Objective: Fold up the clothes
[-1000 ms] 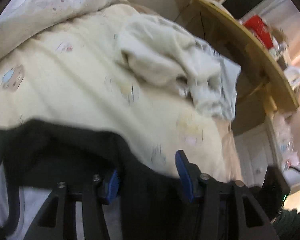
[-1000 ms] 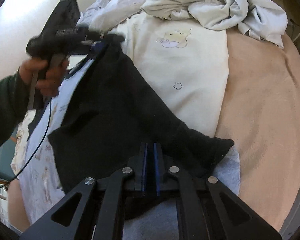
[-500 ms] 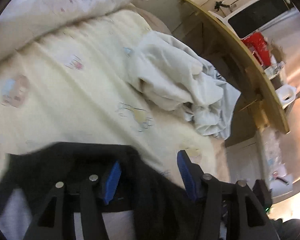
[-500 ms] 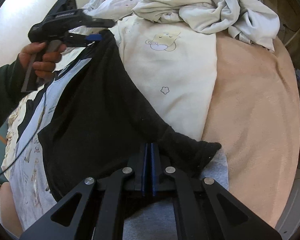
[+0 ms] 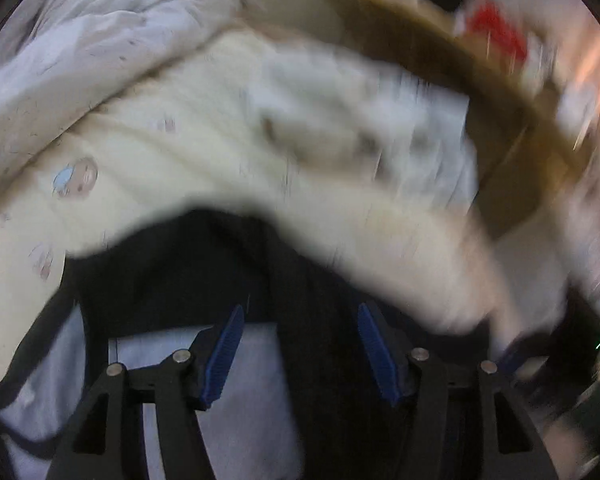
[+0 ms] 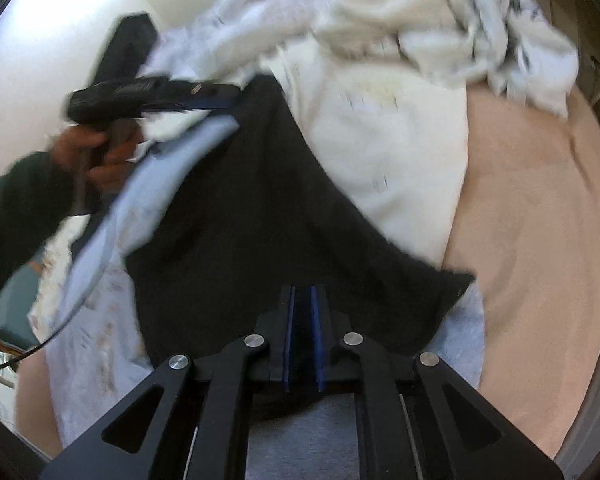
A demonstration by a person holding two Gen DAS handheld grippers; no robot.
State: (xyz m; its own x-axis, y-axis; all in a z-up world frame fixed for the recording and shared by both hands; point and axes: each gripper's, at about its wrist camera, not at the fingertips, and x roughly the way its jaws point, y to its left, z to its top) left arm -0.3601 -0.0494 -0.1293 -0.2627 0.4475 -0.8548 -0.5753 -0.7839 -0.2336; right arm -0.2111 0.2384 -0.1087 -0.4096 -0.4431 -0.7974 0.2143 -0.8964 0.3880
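Observation:
A black garment [image 6: 260,220] with a pale lavender part [image 6: 172,168] hangs stretched over the bed between my two grippers. My right gripper [image 6: 302,292] is at its near hem. The jaws are just starting to open, and black cloth is still pinched in the narrow gap. My left gripper [image 6: 220,96], held by a hand [image 6: 100,152], is at the far corner. In the blurred left wrist view the left gripper [image 5: 300,308] stands wide and is opening. The black cloth [image 5: 200,272] runs between its blue pads [image 5: 224,352], and neither pad presses on it.
A cream printed sheet [image 6: 400,152] and a peach blanket [image 6: 540,240] cover the bed. Crumpled pale clothes [image 6: 440,28] lie at the far end. A white duvet [image 5: 80,60] is bunched far left. A wooden desk [image 5: 440,52] stands past the bed.
My left gripper swept sideways and rolled, blurring its view, and its jaws widened slightly. The right pads, pressed together before, now show a small gap. The right hand stayed put.

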